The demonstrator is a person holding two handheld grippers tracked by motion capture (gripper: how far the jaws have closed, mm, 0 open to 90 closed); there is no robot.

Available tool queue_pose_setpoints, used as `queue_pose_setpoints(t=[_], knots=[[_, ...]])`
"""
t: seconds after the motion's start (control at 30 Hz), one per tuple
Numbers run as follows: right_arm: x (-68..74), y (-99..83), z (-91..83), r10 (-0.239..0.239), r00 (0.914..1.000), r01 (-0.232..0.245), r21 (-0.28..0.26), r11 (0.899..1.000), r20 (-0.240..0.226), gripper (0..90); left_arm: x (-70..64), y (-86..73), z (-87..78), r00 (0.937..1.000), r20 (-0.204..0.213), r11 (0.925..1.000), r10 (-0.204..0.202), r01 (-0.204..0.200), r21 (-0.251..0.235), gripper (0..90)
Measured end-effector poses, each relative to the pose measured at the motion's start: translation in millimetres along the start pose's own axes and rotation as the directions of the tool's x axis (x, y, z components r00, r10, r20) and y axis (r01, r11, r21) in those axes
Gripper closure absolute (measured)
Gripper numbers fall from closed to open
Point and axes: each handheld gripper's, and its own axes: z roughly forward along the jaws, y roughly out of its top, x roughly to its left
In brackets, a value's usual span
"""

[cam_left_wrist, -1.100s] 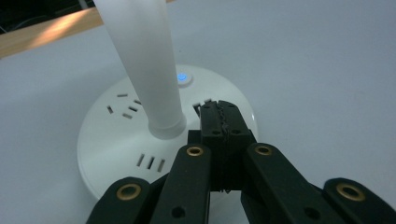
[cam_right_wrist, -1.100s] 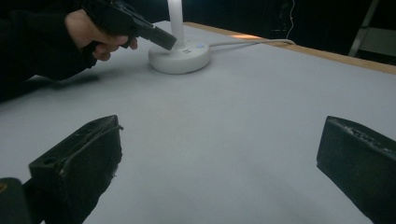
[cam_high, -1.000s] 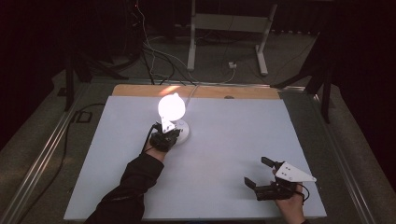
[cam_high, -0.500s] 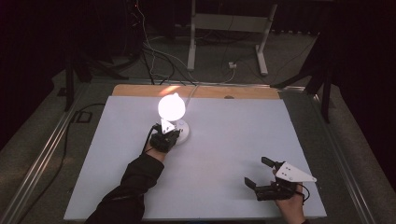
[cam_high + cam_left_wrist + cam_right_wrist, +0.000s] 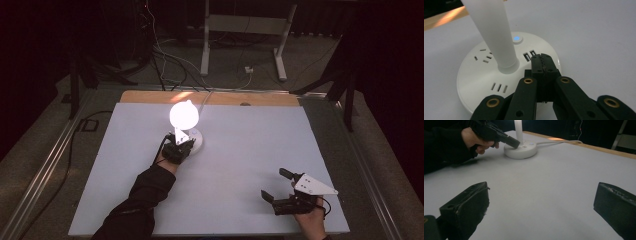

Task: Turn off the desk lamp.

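A lit desk lamp (image 5: 185, 122) stands on the white table (image 5: 240, 150) toward its far edge, left of centre, its round white base (image 5: 486, 75) carrying sockets, USB slots and a small button (image 5: 517, 39) that glows blue. The left gripper (image 5: 543, 65) sits over the near rim of that base with its jaws pressed together and nothing between them, the tip pointing at the USB slots just short of the button; whether it actually touches the plastic is hard to tell from this angle. The right gripper (image 5: 280, 187) rests near the table's near right corner, jaws spread wide and empty, well apart from the lamp. If the aim is to press the button, the closed tip could land on the slots instead, or a sideways push could slide the light base across the smooth surface or tip the tall stem (image 5: 494, 35), since the other hand is not steadying it. The cord (image 5: 559, 142) running off the far edge may also tug the base askew.
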Motion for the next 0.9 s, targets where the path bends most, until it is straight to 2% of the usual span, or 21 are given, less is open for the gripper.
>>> queue_pose_setpoints(t=[0.13, 0.2, 0.23, 0.3, 0.33, 0.43, 0.5, 0.6, 0.67, 0.7, 0.77, 0.8, 0.9], knots=[[0.1, 0.2, -0.5, -0.003, 1.0, 0.003, -0.003, 1.0, 0.0, 0.0, 2.7, 1.3, -2.1, 0.9989, 0.025, 0.9992, -0.04, 0.04, -0.001, 90.0], [-0.7, 0.1, -1.0, 0.001, 1.0, -0.001, -0.005, 1.0, -0.001, 0.0, 2.2, 3.6, -4.9, 0.9992, 0.024, 0.9995, -0.033, 0.033, 0.002, 90.0], [-1.0, 0.0, -0.9, 0.003, 1.0, -0.003, -0.004, 1.0, -0.001, 0.0, 1.2, 6.6, -8.7, 0.9984, 0.042, 0.9992, -0.039, 0.039, -0.005, 90.0], [-1.0, 0.0, -1.0, 0.003, 1.0, -0.003, -0.004, 1.0, -0.002, 0.0, 0.0, 8.0, -10.3, 0.9979, 0.049, 0.9991, -0.042, 0.042, -0.006, 90.0], [-0.8, 0.1, -1.1, 0.001, 1.0, -0.001, -0.004, 1.0, -0.002, 0.0, -1.5, 10.7, -13.1, 0.9957, 0.077, 0.9987, -0.051, 0.051, -0.001, 90.0], [-0.5, 0.5, -1.8, -0.002, 1.0, 0.002, -0.006, 1.0, 0.0, 0.0, -2.7, 12.8, -16.0, 0.9951, 0.089, 0.9991, -0.043, 0.043, -0.001, 89.9], [-0.7, 0.4, -1.9, -0.002, 1.0, 0.002, -0.007, 1.0, 0.001, 0.0, -3.0, 14.2, -18.8, 0.9923, 0.111, 0.9985, -0.055, 0.054, 0.005, 89.0], [-1.1, 0.3, -2.0, 0.001, 1.0, -0.001, -0.007, 1.0, 0.002, 0.0, -3.6, 13.9, -22.9, 0.9902, 0.129, 0.9986, -0.053, 0.052, 0.011, 84.0], [-1.0, 0.4, -2.0, -0.001, 1.0, 0.001, -0.008, 1.0, 0.001, 0.0, -4.1, 12.6, -26.0, 0.9886, 0.142, 0.9987, -0.05, 0.049, 0.011, 72.1], [-0.9, 0.5, -2.0, 0.0, 1.0, 0.0, -0.009, 1.0, 0.001, 0.0, -4.1, 10.6, -28.4, 0.9796, 0.194, 0.9985, -0.054, 0.054, 0.005, 66.8], [-0.8, 0.6, -2.2, 0.0, 1.0, 0.0, -0.009, 1.0, 0.002, 0.0, -4.3, 10.0, -30.1, 0.9791, 0.199, 0.9991, -0.043, 0.043, 0.004, 62.9], [-0.7, 0.6, -2.4, 0.001, 1.0, -0.001, -0.009, 1.0, 0.002, 0.0, -4.5, 9.7, -31.7, 0.9763, 0.213, 0.9993, -0.036, 0.036, 0.003, 60.6], [-0.8, 0.6, -2.5, 0.0, 1.0, 0.0, -0.008, 1.0, 0.002, 0.0, -4.0, 10.0, -37.8, 0.9746, 0.221, 0.9993, -0.034, 0.036, -0.005, 59.5]])
